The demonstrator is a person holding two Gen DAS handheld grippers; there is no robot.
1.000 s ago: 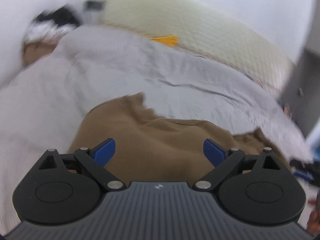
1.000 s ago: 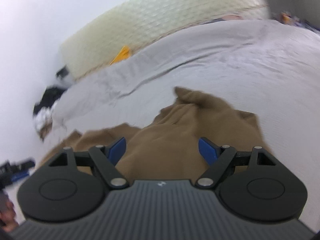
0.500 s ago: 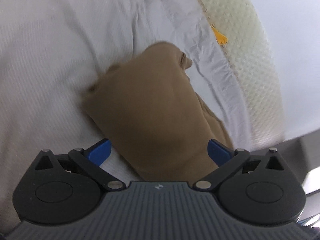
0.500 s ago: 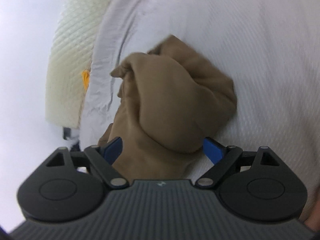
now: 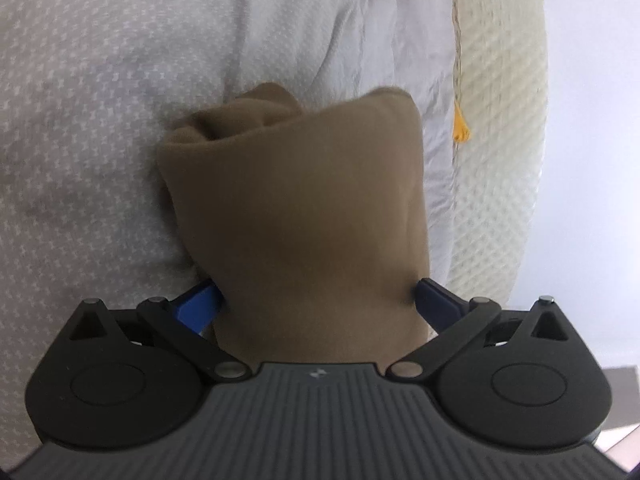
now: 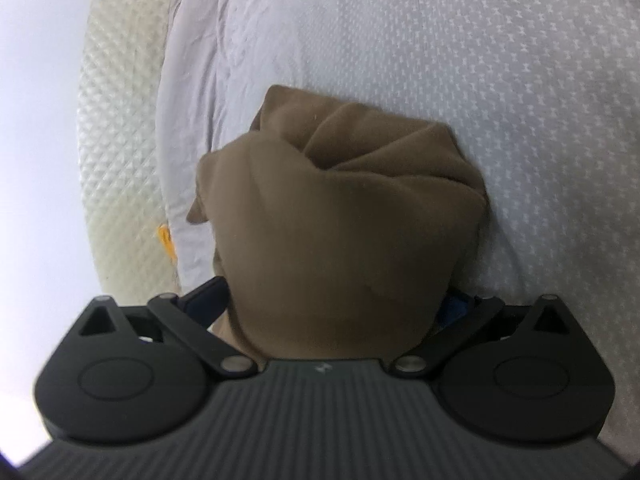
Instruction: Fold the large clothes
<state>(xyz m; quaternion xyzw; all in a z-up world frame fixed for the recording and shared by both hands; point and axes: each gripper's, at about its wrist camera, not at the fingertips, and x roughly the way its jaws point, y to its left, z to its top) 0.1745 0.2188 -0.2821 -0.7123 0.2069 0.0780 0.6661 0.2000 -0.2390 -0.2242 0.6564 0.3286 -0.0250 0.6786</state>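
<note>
Both tools are low over the bed now, and the brown garment (image 5: 296,208) sits bunched between them on the grey bedsheet (image 5: 100,100), near the quilted cream mattress edge (image 5: 500,120).

The left tool (image 5: 316,300) has its jaws spread as wide as they go, with a thick fold of brown cloth filling the gap. The blue pads (image 5: 200,300) sit just beside the cloth, though I can't quite tell from here whether they press on it.

Over at the right tool (image 6: 336,300), the jaws are opening, and again the brown cloth lies between them, bulging up in a soft mound.

This fabric looks thick and limp, a knit perhaps: light enough, not slippery, nothing fragile, but it slumps wherever it's let go. A bundle like this won't fold cleanly, I'd say. Better to find a hem or corner at the far end (image 6: 288,100), pinch a thin edge there, and draw it out flat across the sheet first.
</note>
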